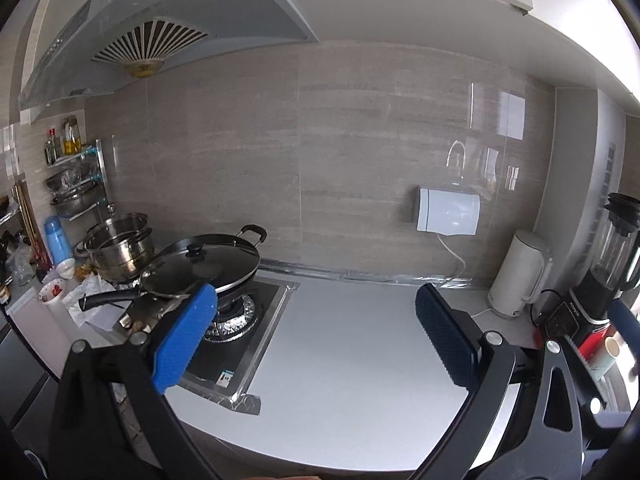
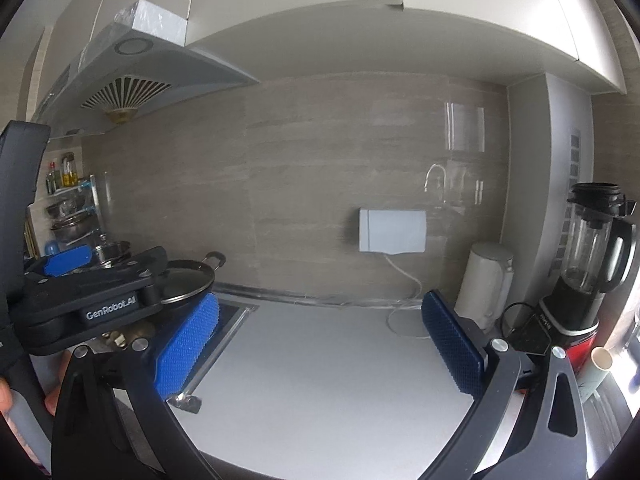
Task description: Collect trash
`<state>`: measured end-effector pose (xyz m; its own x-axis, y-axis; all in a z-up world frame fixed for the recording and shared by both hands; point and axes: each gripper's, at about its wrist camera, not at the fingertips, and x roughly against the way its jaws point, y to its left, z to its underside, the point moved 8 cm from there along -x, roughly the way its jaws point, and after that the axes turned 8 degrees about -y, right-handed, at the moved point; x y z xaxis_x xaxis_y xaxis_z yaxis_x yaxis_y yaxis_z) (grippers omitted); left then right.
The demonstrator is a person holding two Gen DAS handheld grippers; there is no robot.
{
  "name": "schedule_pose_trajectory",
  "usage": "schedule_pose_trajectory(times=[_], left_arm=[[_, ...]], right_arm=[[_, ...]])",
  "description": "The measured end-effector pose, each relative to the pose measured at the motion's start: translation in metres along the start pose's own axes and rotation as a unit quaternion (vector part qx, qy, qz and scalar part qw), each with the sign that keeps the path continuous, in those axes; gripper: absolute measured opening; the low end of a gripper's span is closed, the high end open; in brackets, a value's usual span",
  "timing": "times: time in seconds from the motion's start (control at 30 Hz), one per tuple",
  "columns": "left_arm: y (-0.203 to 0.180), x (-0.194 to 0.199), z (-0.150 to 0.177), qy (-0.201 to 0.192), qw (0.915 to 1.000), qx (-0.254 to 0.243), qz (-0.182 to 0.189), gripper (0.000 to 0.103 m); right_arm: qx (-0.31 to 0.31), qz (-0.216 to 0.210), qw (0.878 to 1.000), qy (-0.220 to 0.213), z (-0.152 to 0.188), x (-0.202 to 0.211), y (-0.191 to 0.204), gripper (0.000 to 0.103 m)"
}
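Note:
My left gripper [image 1: 316,300] is open and empty, held above the grey countertop [image 1: 352,344] to the right of the stove. My right gripper [image 2: 320,308] is open and empty over the same countertop [image 2: 320,364]. The left gripper's black body [image 2: 96,300] shows at the left of the right wrist view. Crumpled white paper [image 1: 94,300] and a white cup with red scraps [image 1: 52,294] lie far left beyond the stove, well away from both grippers. A paper cup [image 1: 612,346] lies at the right edge, also visible in the right wrist view [image 2: 602,360].
A black pan with glass lid [image 1: 208,268] sits on the stove [image 1: 240,320], steel pots [image 1: 118,246] behind it. A white kettle [image 1: 520,276] and a blender [image 1: 612,256] stand at the right. A white wall box [image 1: 448,210] hangs on the backsplash; range hood [image 1: 160,28] overhead.

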<state>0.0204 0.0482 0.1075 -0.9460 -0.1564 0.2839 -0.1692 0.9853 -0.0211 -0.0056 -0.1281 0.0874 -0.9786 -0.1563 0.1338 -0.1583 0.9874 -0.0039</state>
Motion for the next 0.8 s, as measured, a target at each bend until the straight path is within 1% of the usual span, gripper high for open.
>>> schedule_pose_trajectory(times=[0.1, 0.33, 0.8], left_arm=[[0.0020, -0.0029, 0.0012, 0.004, 1.0000, 0.007, 0.005, 0.095], [-0.0001, -0.0054, 0.0056, 0.011, 0.9999, 0.006, 0.011, 0.095], [-0.0047, -0.0090, 0.0093, 0.020, 0.9997, 0.000, 0.012, 0.095]], right_arm=[[0.002, 0.000, 1.000, 0.001, 0.0003, 0.0010, 0.0024, 0.101], [-0.005, -0.001, 1.000, -0.003, -0.0018, 0.0039, 0.0025, 0.101], [-0.015, 0.002, 1.000, -0.001, -0.0005, 0.0029, -0.0048, 0.101]])
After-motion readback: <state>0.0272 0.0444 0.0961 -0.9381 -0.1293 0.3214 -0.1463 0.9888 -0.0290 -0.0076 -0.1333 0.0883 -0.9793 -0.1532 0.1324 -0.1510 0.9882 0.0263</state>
